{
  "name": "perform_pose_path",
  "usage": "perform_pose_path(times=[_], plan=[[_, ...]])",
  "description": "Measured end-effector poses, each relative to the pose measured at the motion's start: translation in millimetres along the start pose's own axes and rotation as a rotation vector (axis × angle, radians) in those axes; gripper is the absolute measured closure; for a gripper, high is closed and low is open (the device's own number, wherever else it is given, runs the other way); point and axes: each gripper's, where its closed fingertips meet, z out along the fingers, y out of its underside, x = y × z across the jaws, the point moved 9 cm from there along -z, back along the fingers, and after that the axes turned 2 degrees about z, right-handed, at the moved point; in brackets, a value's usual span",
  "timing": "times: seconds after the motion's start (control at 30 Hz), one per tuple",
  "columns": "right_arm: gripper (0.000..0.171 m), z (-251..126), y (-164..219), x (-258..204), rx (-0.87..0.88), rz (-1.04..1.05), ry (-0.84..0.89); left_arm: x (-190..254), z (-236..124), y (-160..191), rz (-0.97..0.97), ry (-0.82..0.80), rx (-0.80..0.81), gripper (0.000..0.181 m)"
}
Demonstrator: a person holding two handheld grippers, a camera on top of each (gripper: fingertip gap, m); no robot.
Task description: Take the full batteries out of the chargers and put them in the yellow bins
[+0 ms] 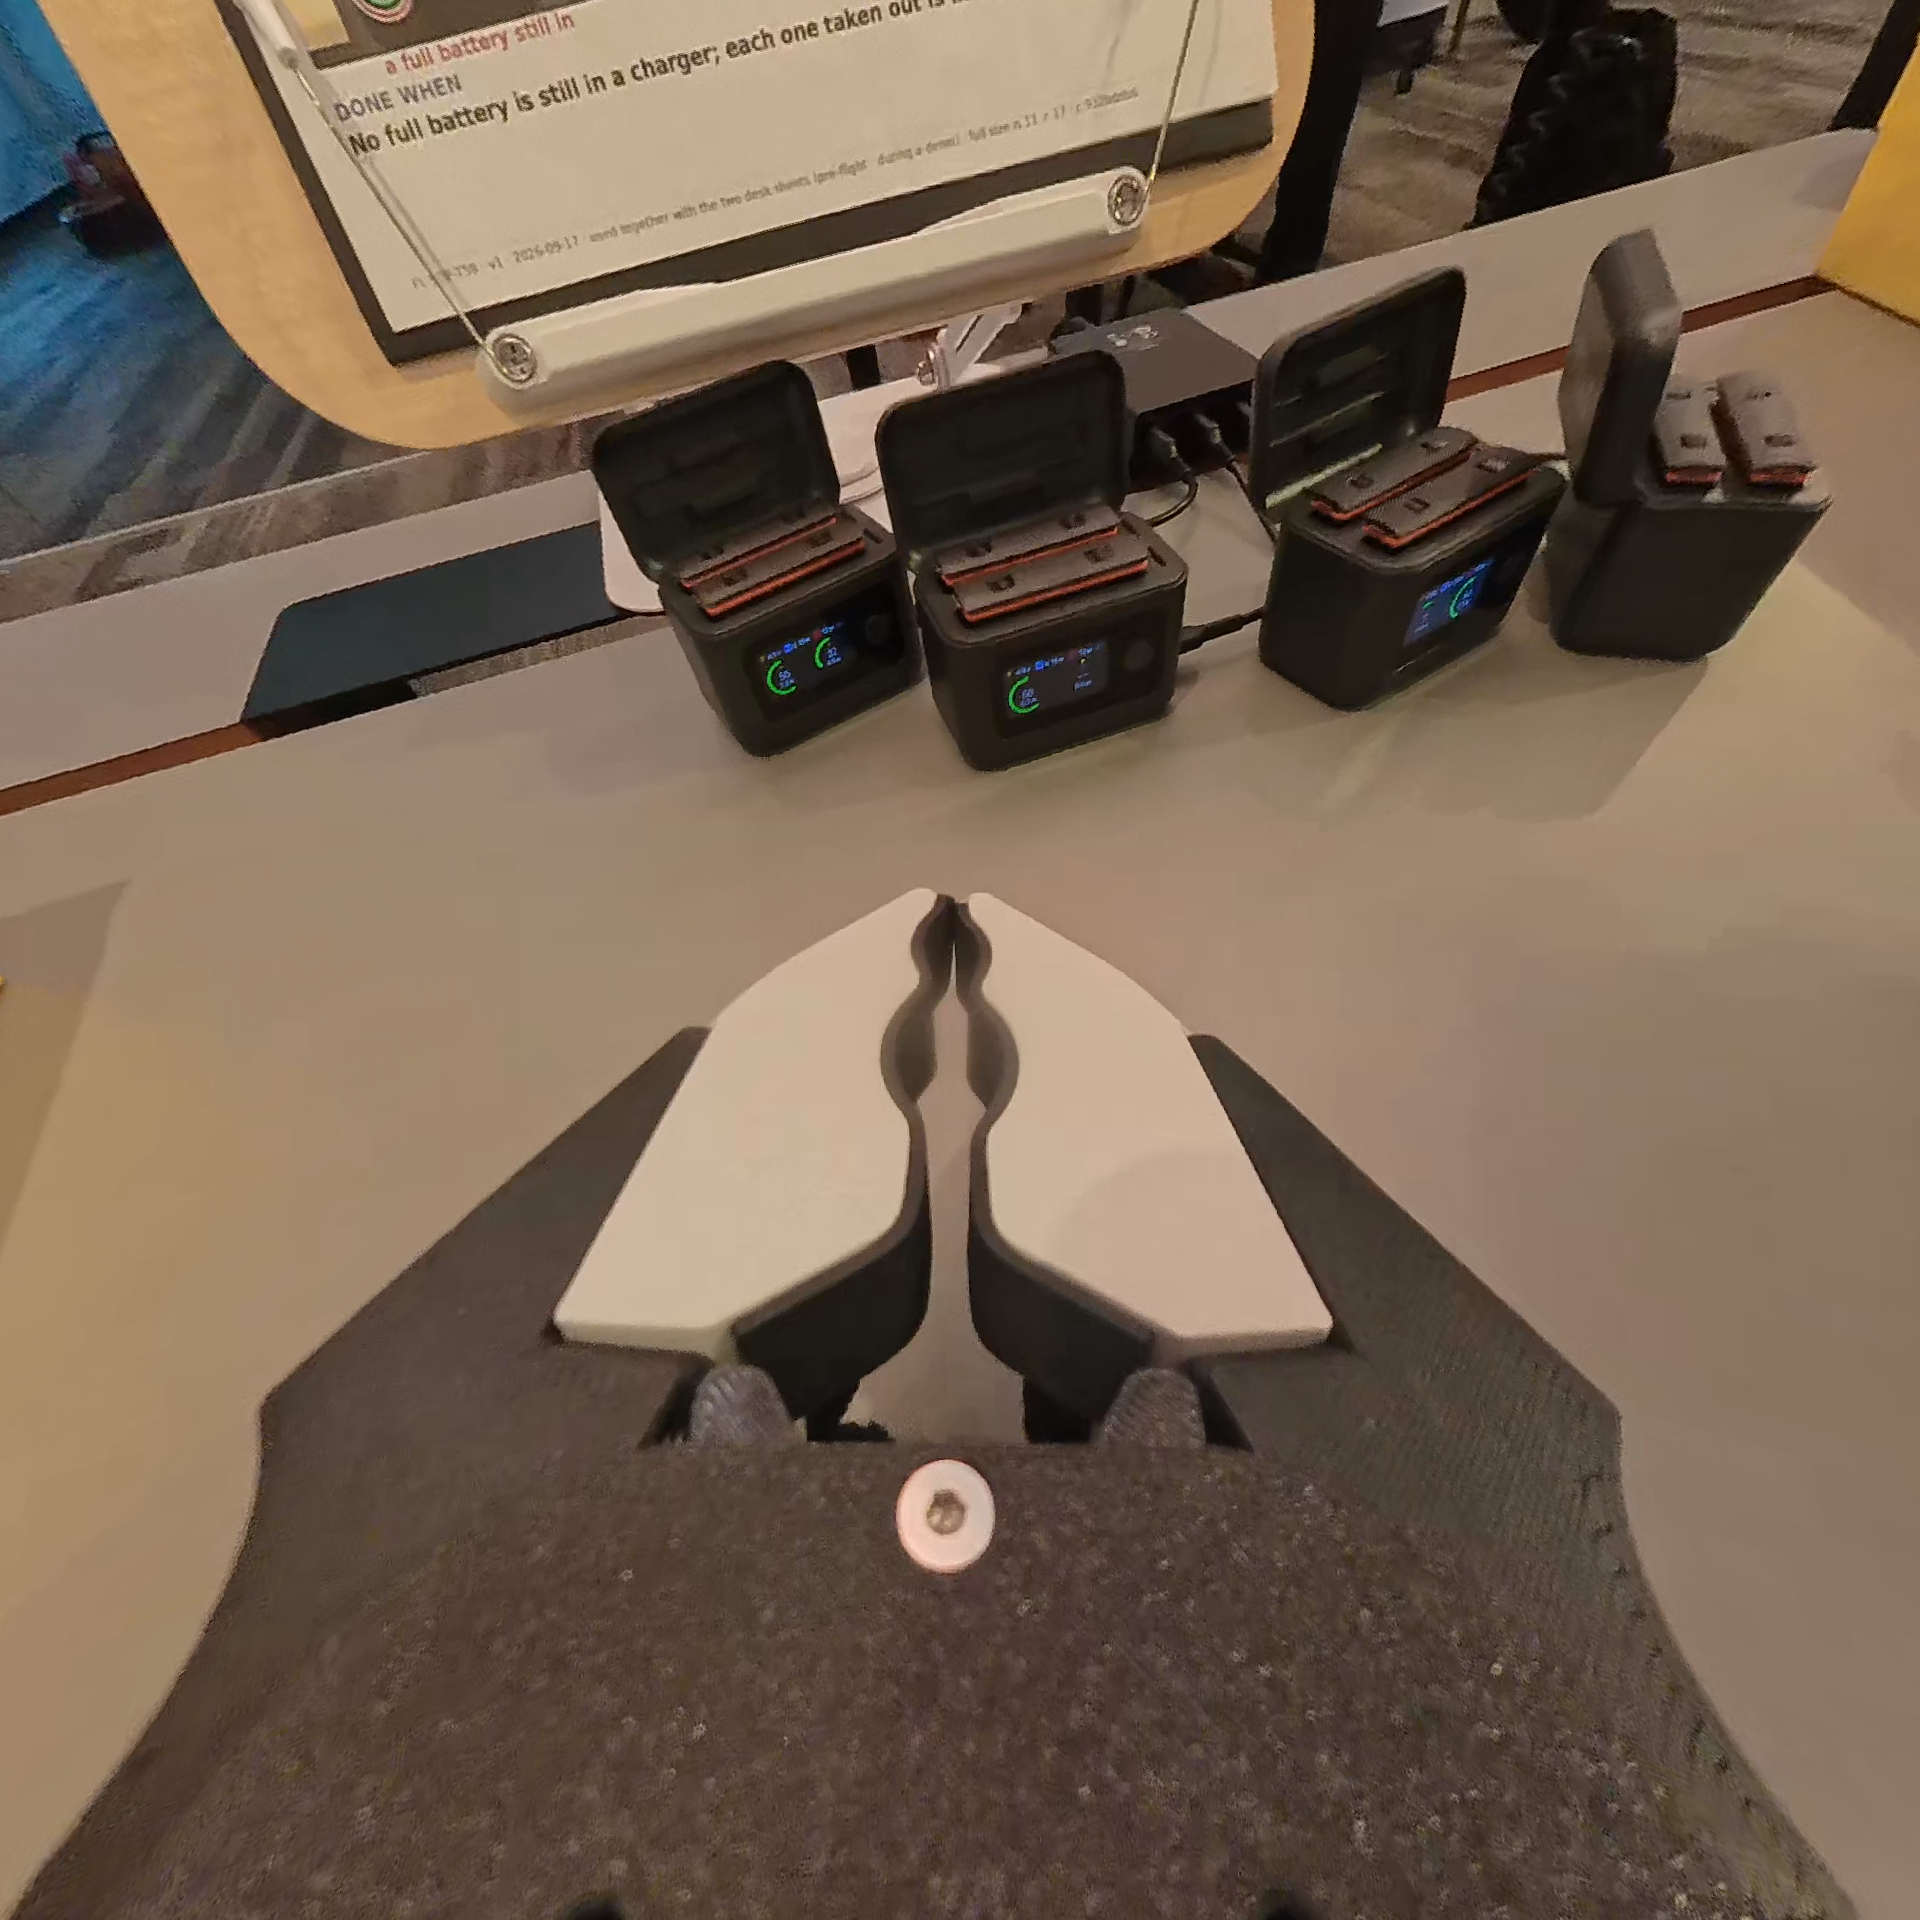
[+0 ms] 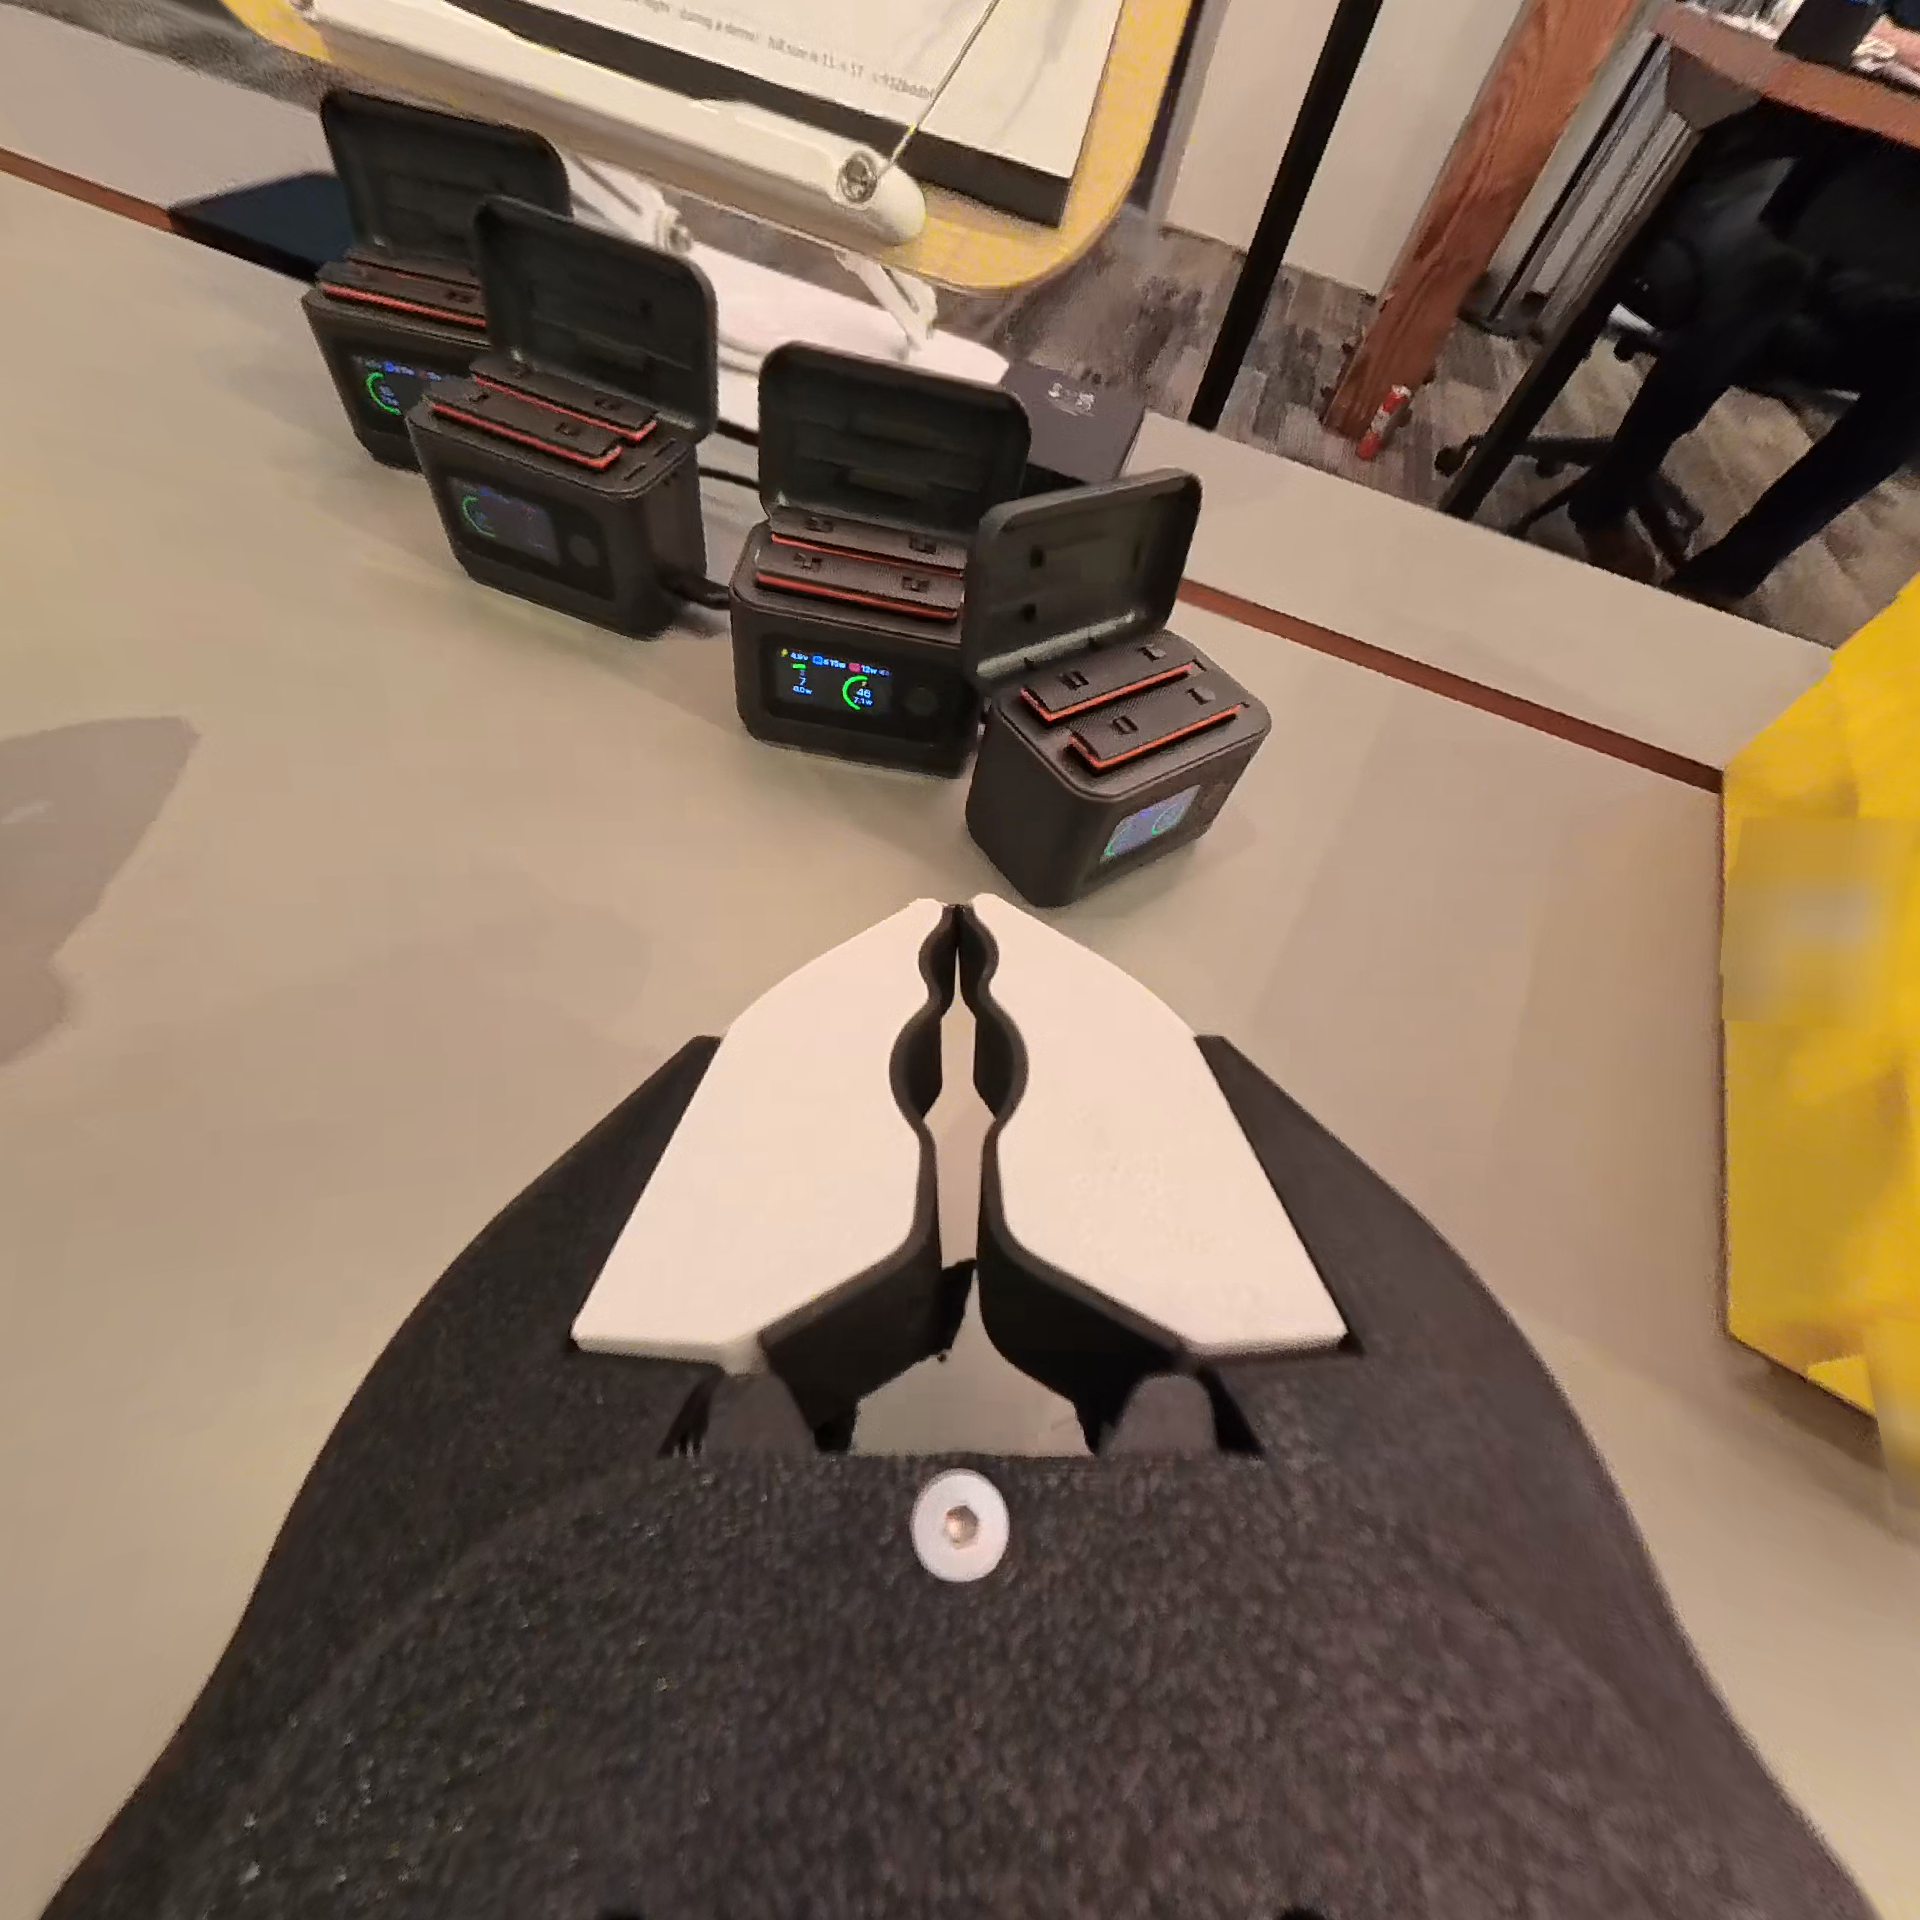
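Both claws clenched and empty: left gripper [image 1: 951,909] and right gripper [image 2: 958,920] hover above the table [image 2: 364,831], facing four open-lidded chargers [image 2: 1117,790].

I'm looking at a pale grey table [image 1: 416,1039] — four black chargers [image 2: 852,675] sit on it in a loose row, lids open, with a yellow bin [image 2: 1818,1039] on its right side and a dark mat [image 1: 416,634] far left.

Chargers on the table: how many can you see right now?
4, all lids open, in a row: far-left charger, second charger, third charger, and the rightmost charger, turned at an angle, nearest the yellow bin.
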Motion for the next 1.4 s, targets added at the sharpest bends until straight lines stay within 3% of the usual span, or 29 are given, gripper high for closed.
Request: perform_pose_path(times=[0.7,1.4], plan=[[0.164,0,6,-6,0.043,-0.052,-0.078,-9,-2,8,-0.019,0.134,0.057,0.176],[0.171,5,10,-2,-0.023,-0.029,-0.017,-11,-1,12,0.019,0.064,0.020,0.181]])
